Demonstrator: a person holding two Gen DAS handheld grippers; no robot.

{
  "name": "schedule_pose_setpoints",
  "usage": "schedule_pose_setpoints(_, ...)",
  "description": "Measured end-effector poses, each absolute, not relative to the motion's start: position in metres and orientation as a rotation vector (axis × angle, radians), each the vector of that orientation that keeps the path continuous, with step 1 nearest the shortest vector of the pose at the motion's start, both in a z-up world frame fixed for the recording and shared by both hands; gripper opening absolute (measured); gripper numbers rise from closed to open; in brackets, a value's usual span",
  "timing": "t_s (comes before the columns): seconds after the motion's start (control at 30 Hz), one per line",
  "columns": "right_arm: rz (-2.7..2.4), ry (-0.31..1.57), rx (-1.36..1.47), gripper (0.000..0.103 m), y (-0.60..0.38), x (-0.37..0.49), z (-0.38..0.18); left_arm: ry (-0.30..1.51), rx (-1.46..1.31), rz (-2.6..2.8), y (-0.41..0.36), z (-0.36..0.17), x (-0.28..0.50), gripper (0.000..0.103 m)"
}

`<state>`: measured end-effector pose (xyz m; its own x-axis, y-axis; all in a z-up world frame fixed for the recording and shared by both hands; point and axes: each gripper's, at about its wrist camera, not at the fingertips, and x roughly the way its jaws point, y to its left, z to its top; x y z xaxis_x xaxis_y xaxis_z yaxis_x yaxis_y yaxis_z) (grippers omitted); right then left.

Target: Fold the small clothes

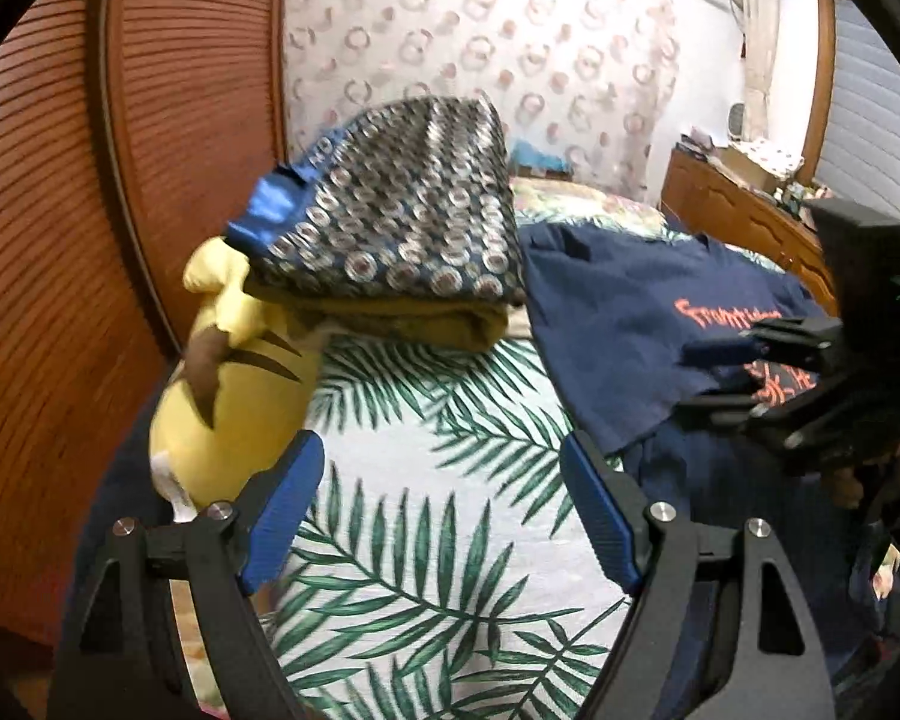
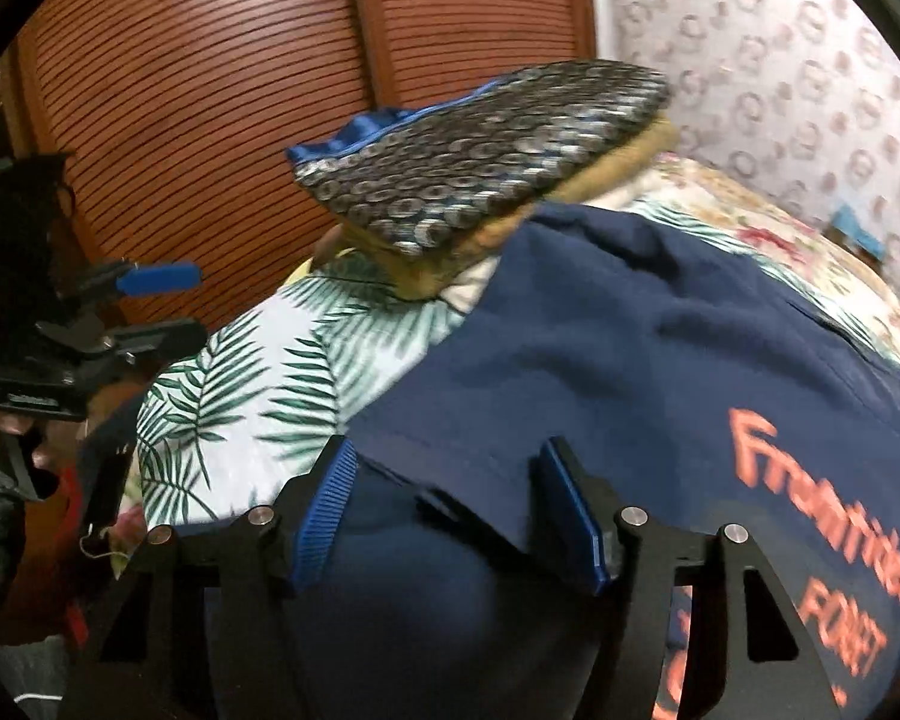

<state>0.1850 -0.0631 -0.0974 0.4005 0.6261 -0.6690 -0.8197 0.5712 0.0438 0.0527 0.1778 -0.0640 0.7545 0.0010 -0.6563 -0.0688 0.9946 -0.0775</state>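
right wrist view: right gripper (image 2: pixel 444 510) jaws apart over navy t-shirt (image 2: pixel 630 360) hem, unfolded | left gripper (image 1: pixel 444 504) apart, empty | folded stack (image 1: pixel 402 240) at bed (image 1: pixel 420 540) far edge

Navy T-shirt (image 2: pixel 660 348) with orange lettering lies spread on the palm-leaf bedspread (image 1: pixel 426 546), its near hem folded over. Behind it, 2 folded garments are stacked: blue circle-patterned piece (image 1: pixel 402 222) atop mustard piece (image 1: pixel 426 318).

Folded stack (image 1: pixel 390 228) sitting on bed (image 1: pixel 426 540) behind plush toy (image 1: pixel 234 396); T-shirt (image 1: pixel 642 324) lying right of stack, touching it.
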Motion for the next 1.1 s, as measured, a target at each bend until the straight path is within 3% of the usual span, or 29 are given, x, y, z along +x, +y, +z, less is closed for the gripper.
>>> schedule_pose_setpoints(0.27, 0.971, 0.749, -0.49, 0.056, -0.004, 0.201, -0.122, 0.674, -0.093, 0.044, 0.173, -0.054, 0.045, 0.082)
schedule_pose_setpoints(0.37, 0.939, 0.729, -0.537, 0.036, 0.006, 0.202, -0.124, 0.674, -0.092, 0.037, 0.171, -0.054, 0.044, 0.082)
schedule_pose_setpoints(0.43, 0.927, 0.708, -0.57, 0.03, 0.011, 0.2, -0.126, 0.675, -0.09, 0.041, 0.17, -0.055, 0.043, 0.082)
schedule_pose_setpoints(0.5, 0.93, 0.702, -0.577, 0.007, 0.017, 0.201, -0.128, 0.676, -0.092, 0.044, 0.171, -0.056, 0.043, 0.082)
schedule_pose_setpoints(0.93, 0.773, 0.551, -0.203, 0.004, -0.066, 0.255, -0.048, 0.693, -0.077, -0.005, 0.147, -0.063, 0.051, 0.082)
schedule_pose_setpoints(1.1, 0.619, 0.575, -0.135, 0.005, -0.105, 0.288, -0.048, 0.709, -0.059, -0.039, 0.13, -0.067, 0.062, 0.082)
